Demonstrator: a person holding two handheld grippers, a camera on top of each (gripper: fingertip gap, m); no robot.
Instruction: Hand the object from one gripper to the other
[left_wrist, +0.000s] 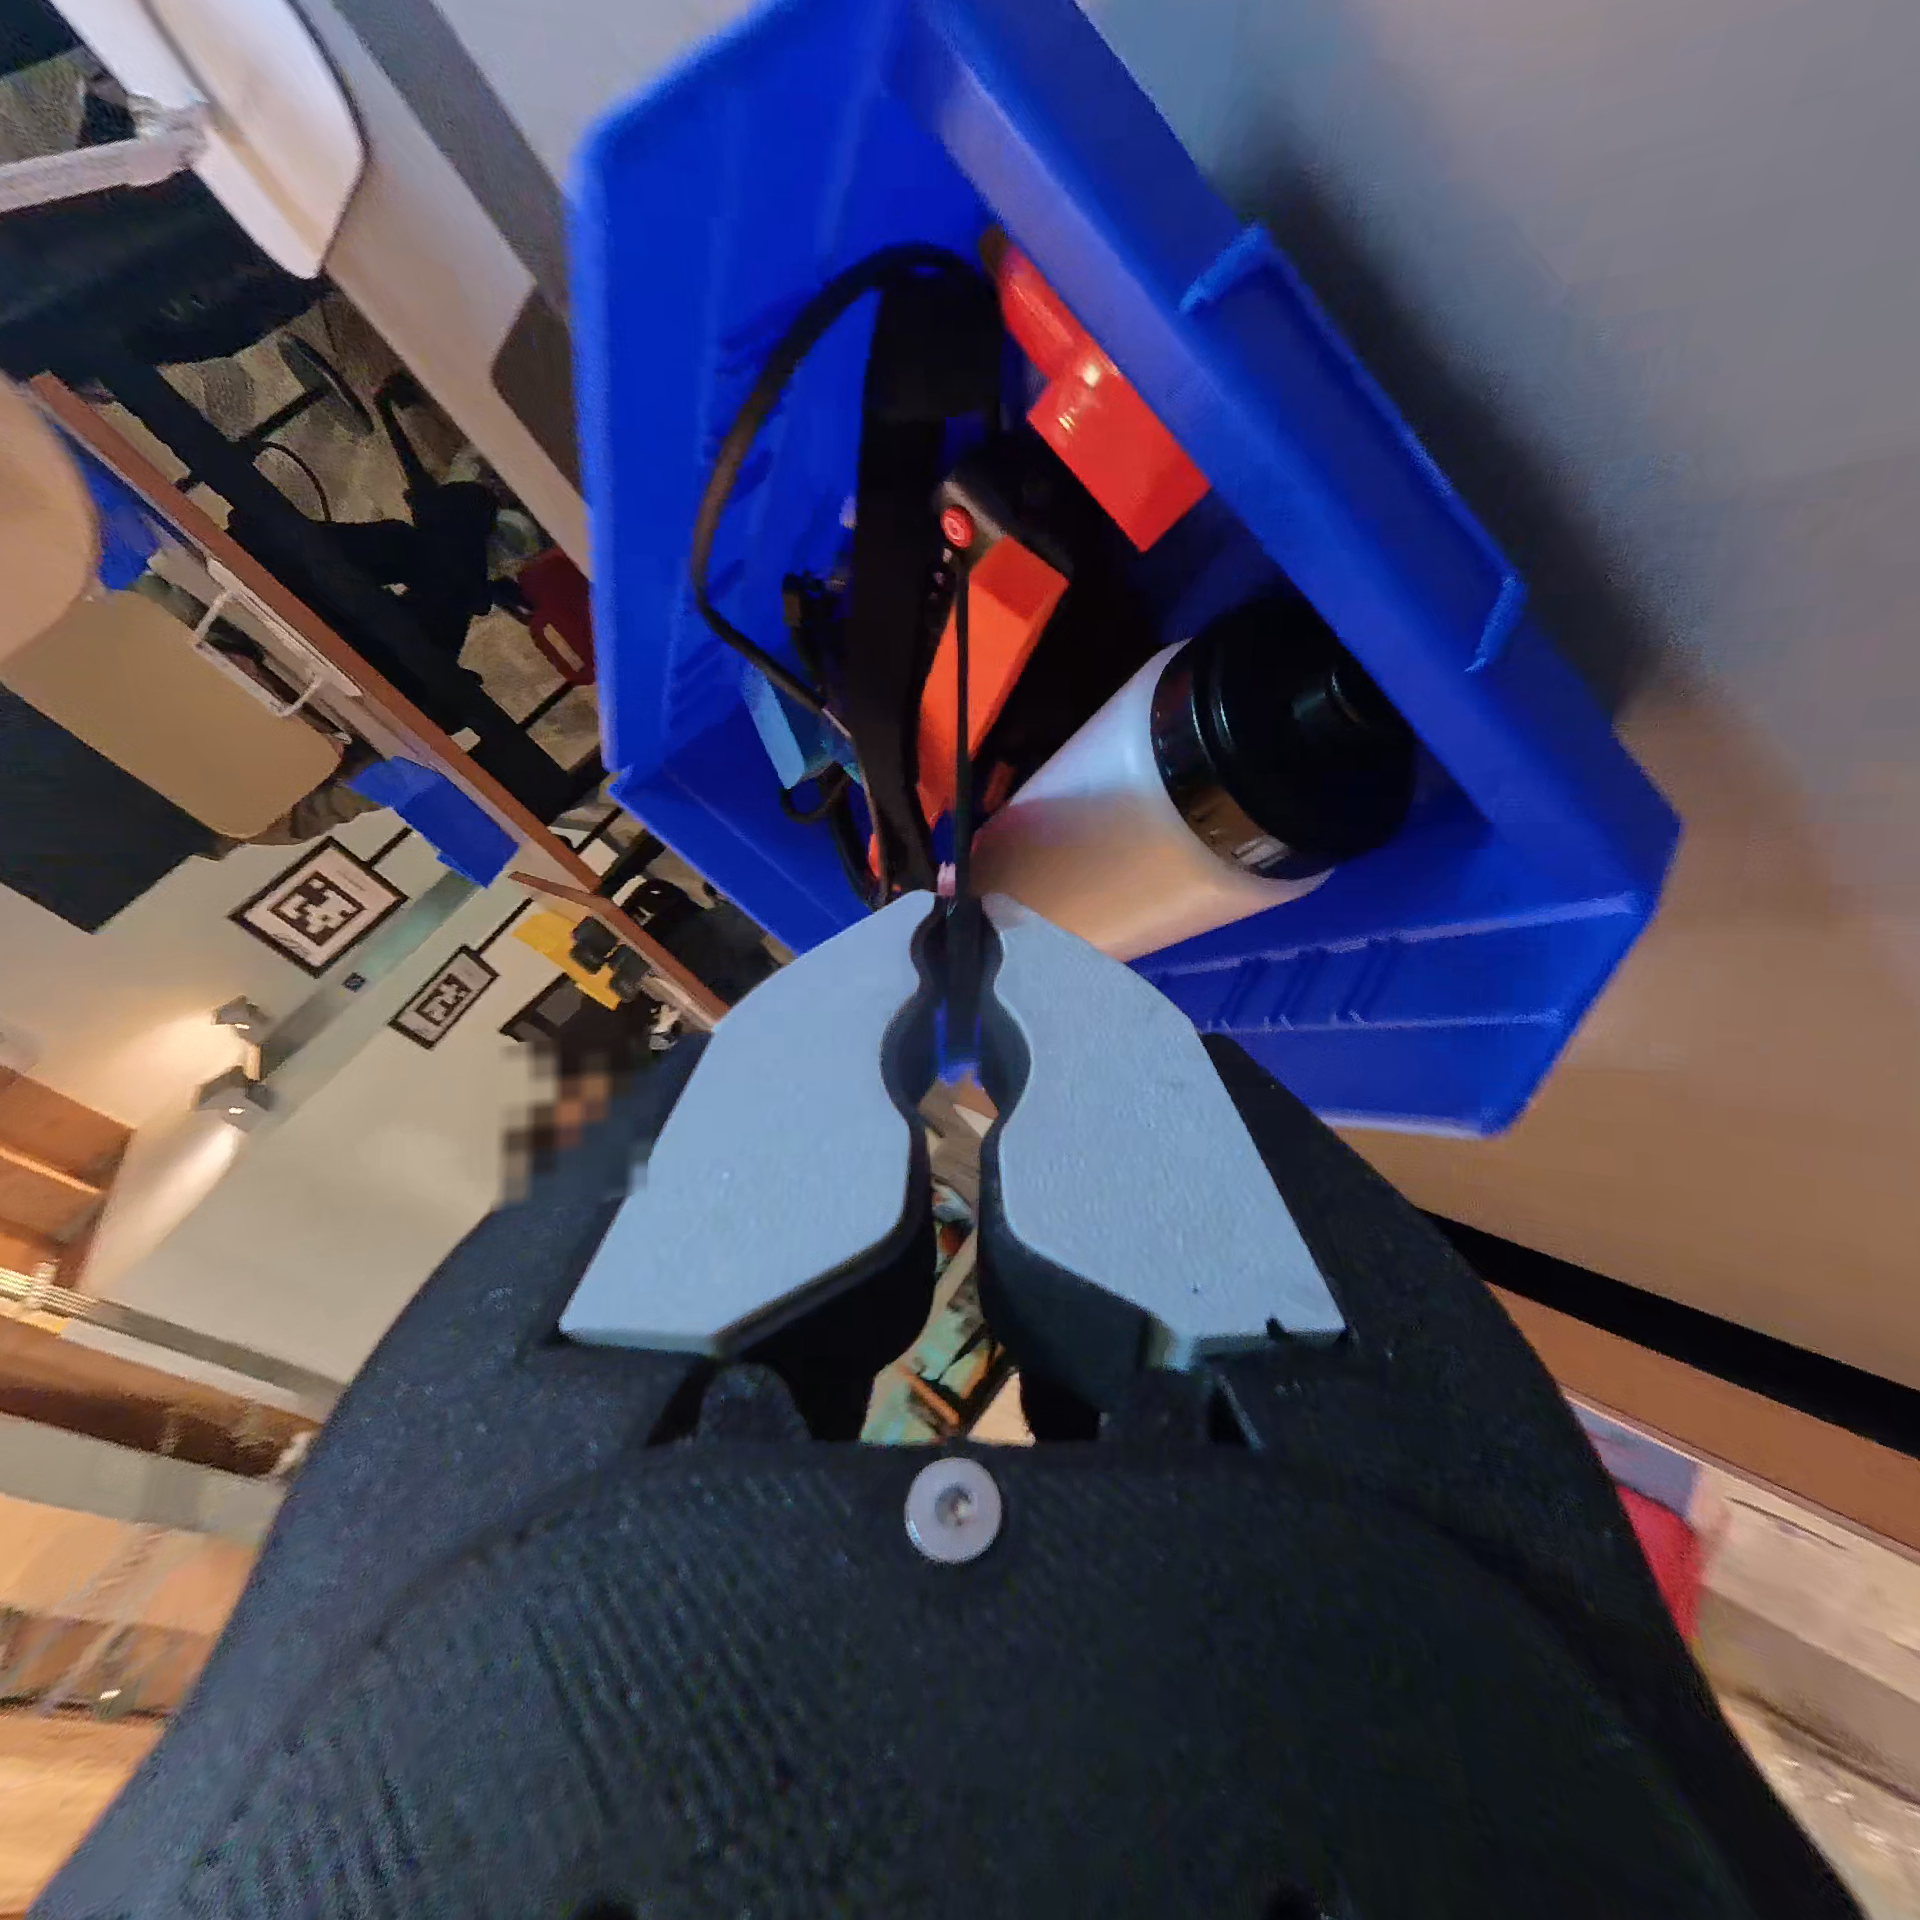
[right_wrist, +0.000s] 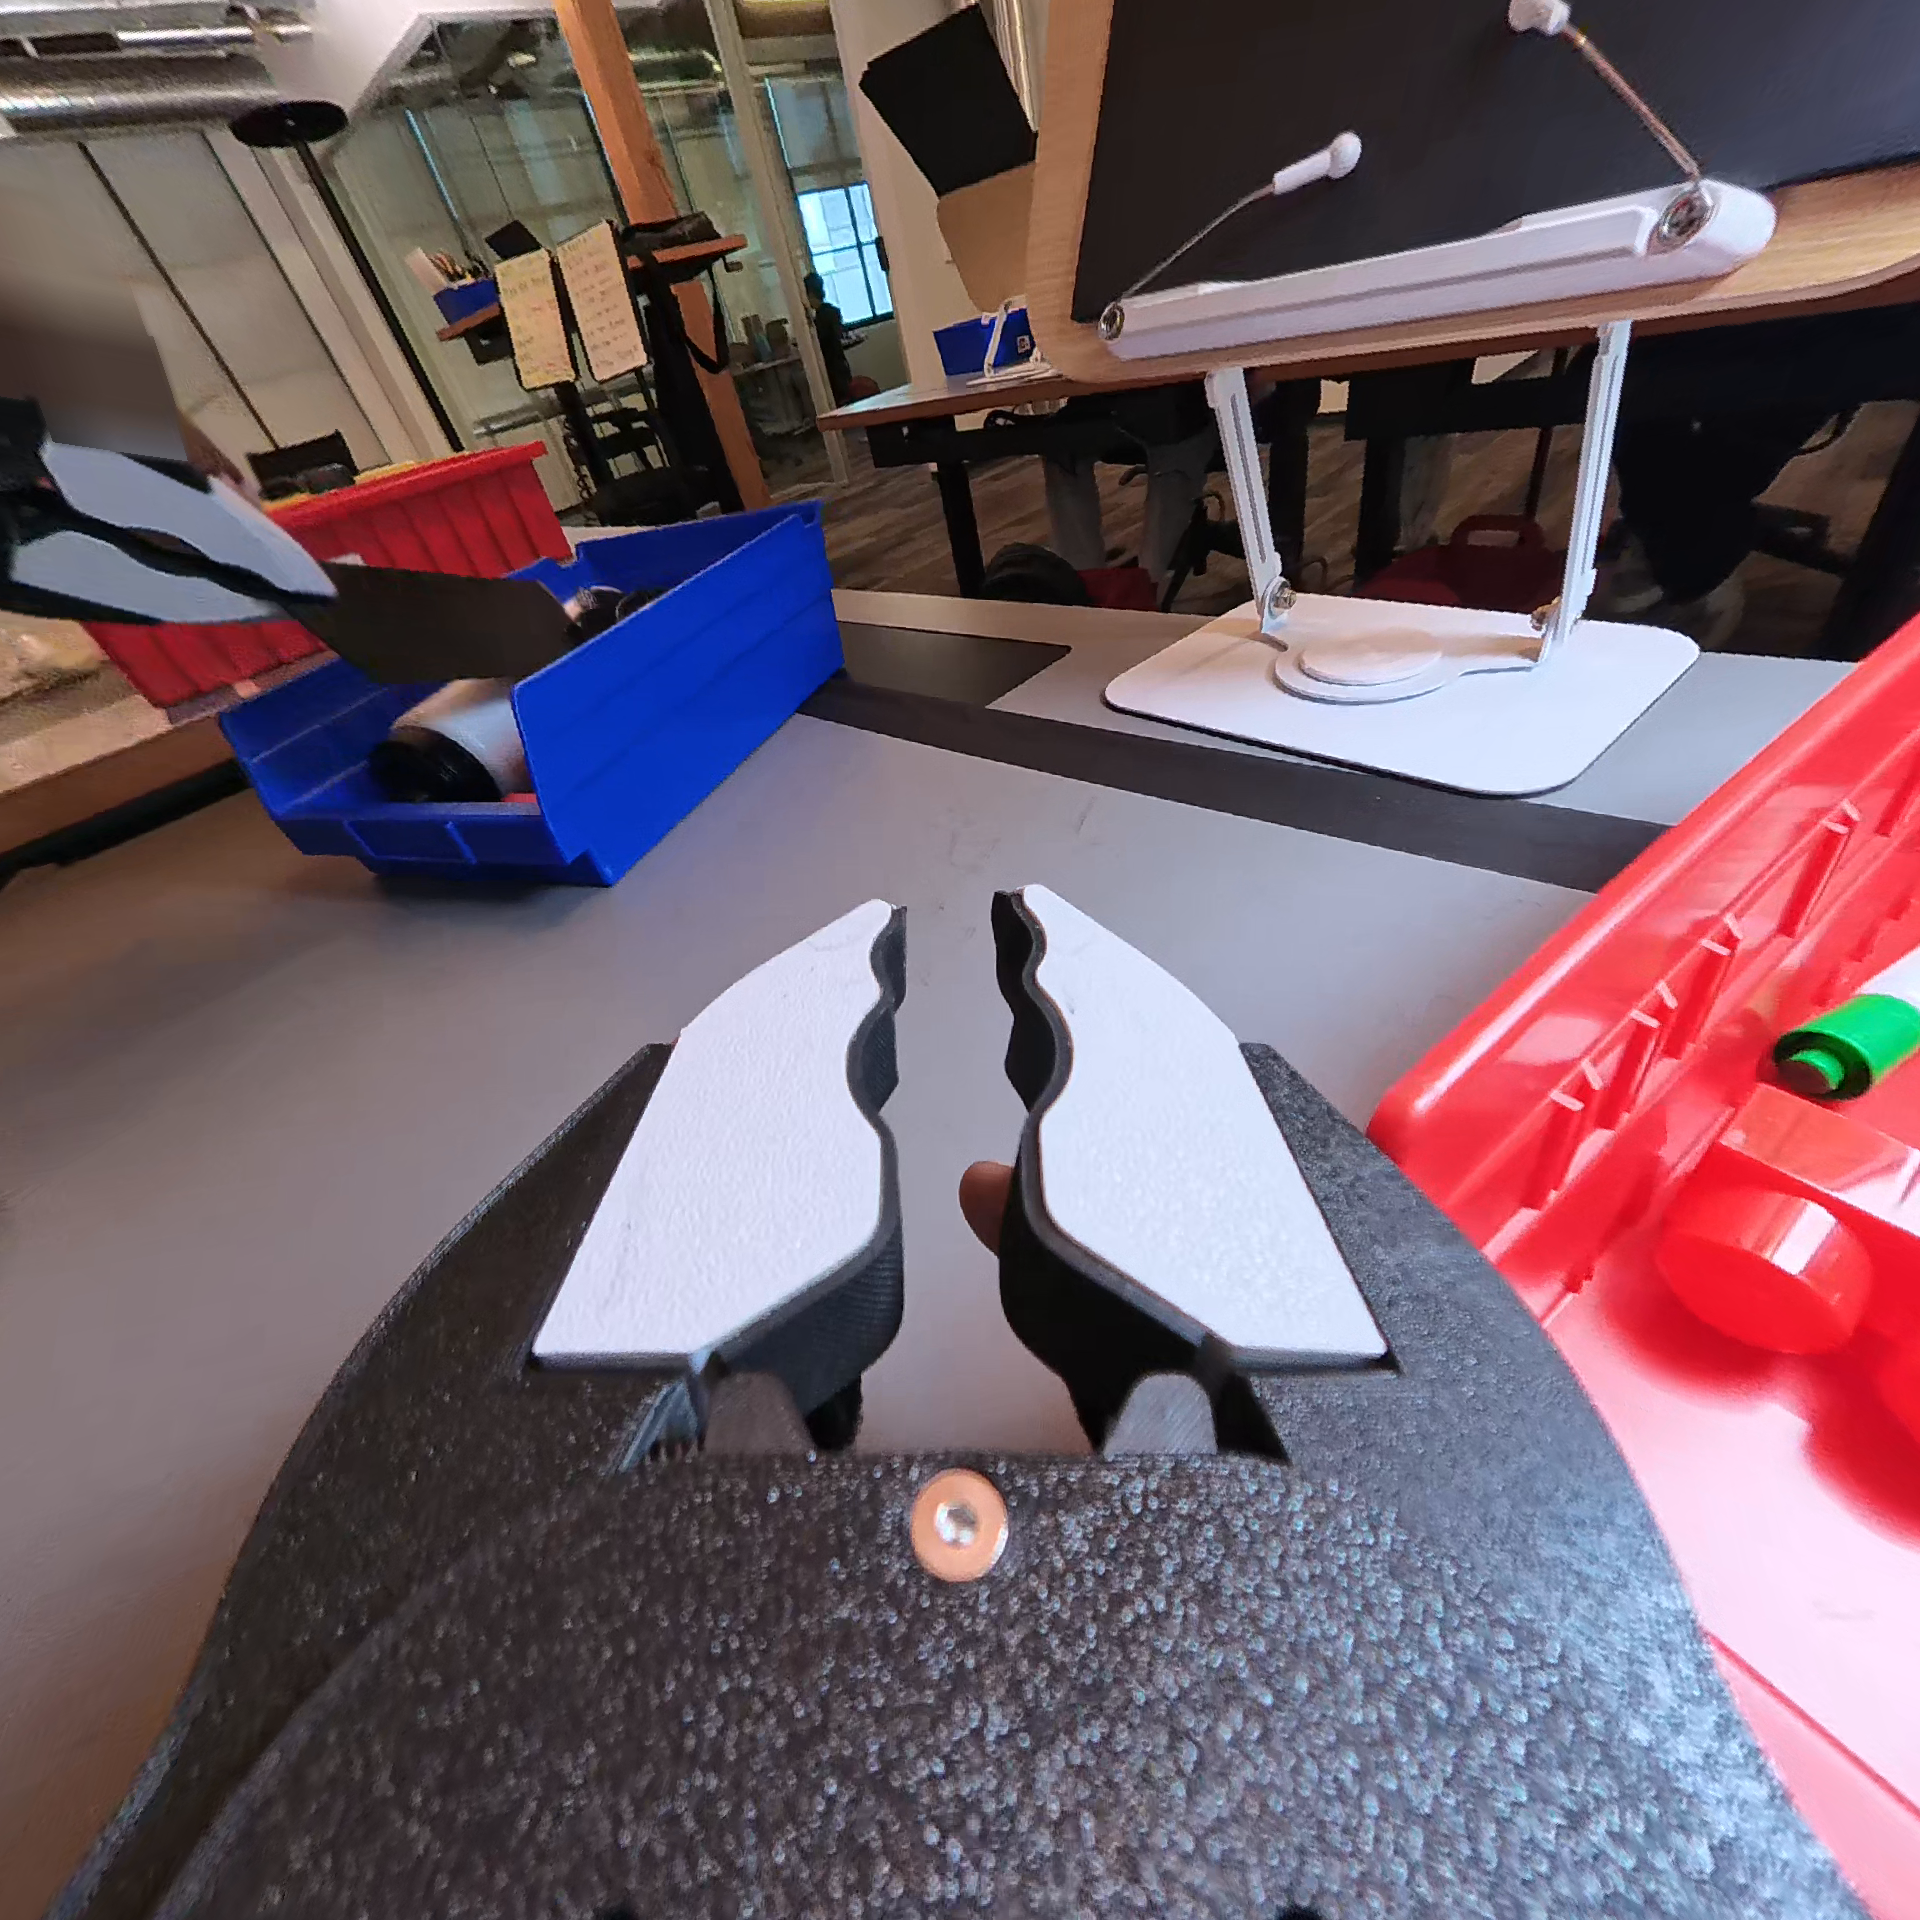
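Left wrist view: we look steeply down, rolled, close over the blue bin (left_wrist: 1299, 436). Right wrist view: we face low across the worktop (right_wrist: 312, 1091); both share that bin (right_wrist: 665, 717).

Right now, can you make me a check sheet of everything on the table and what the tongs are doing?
Surface: grey table, a dark strip across it.
Job's things: flat black piece, held over the blue bin.
Clutter: white bottle with black cap, orange and red parts in the blue bin; red tray with a green-capped tube; white stand.
Tongs: left tongs shut on the black piece; right tongs open, empty.
Cables: black cable looped in the blue bin.
Surroundings: office desks, glass walls, another red bin behind.
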